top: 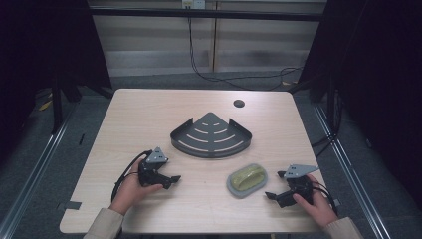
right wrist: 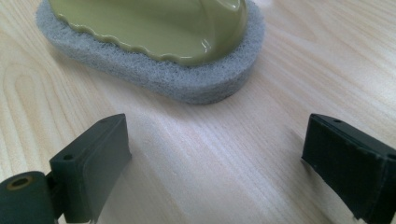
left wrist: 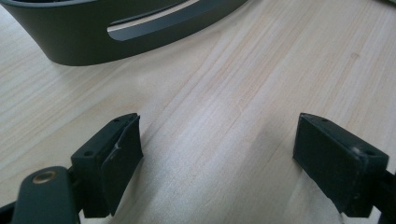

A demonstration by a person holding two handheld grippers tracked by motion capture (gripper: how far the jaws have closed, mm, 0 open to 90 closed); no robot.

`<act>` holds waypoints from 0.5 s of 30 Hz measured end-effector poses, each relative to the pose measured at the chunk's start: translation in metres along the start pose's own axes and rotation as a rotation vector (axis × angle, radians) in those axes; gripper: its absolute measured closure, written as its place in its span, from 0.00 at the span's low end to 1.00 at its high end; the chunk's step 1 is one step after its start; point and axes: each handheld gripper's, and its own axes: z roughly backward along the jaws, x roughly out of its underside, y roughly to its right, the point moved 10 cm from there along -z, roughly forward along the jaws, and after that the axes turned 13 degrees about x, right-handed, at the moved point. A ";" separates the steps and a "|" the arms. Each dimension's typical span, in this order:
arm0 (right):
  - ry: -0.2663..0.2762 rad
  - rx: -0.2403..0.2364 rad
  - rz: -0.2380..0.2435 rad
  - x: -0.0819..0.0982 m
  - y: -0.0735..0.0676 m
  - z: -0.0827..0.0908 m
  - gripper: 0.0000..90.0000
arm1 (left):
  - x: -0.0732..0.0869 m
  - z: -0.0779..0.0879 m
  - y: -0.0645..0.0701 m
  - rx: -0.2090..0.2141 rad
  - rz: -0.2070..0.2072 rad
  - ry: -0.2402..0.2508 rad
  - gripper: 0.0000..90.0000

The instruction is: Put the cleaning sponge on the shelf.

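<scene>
On the table [top: 149, 114]: one rack [top: 211, 135], one sponge [top: 247, 180], two wide-open hand-held grippers, left [top: 171, 180] and right [top: 275, 185].

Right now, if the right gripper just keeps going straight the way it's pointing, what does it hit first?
The right gripper, jaws open, points at the scrubbing sponge with the green handle. Bare table lies between them, so the sponge's grey foam edge would probably be met first.

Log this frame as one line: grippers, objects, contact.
left gripper: open, empty, faces corner rack | right gripper: open, empty, faces sponge scrubber | scrubber on table, untouched | contact: none
</scene>
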 end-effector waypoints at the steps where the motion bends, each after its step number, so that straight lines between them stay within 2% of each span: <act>1: 0.000 0.000 0.000 0.000 0.000 0.000 0.07 | 0.000 0.000 0.000 0.000 0.000 0.000 0.17; 7: -0.025 -0.006 0.008 -0.001 -0.003 -0.002 0.02 | 0.000 0.000 0.000 0.000 0.000 0.000 0.17; 8: -0.050 -0.001 0.007 -0.001 -0.003 -0.002 0.02 | 0.000 0.000 0.000 -0.001 -0.002 0.000 0.17; 10: -0.110 -0.013 0.037 -0.001 -0.004 0.000 0.06 | 0.000 0.000 0.000 0.001 0.001 0.001 0.17; 12: -0.139 -0.042 0.072 -0.002 -0.005 0.002 0.10 | 0.000 0.000 0.000 0.000 0.000 0.001 0.17; 15: -0.210 -0.082 0.123 -0.004 -0.006 0.006 0.18 | 0.000 0.000 0.000 -0.001 -0.002 0.000 0.17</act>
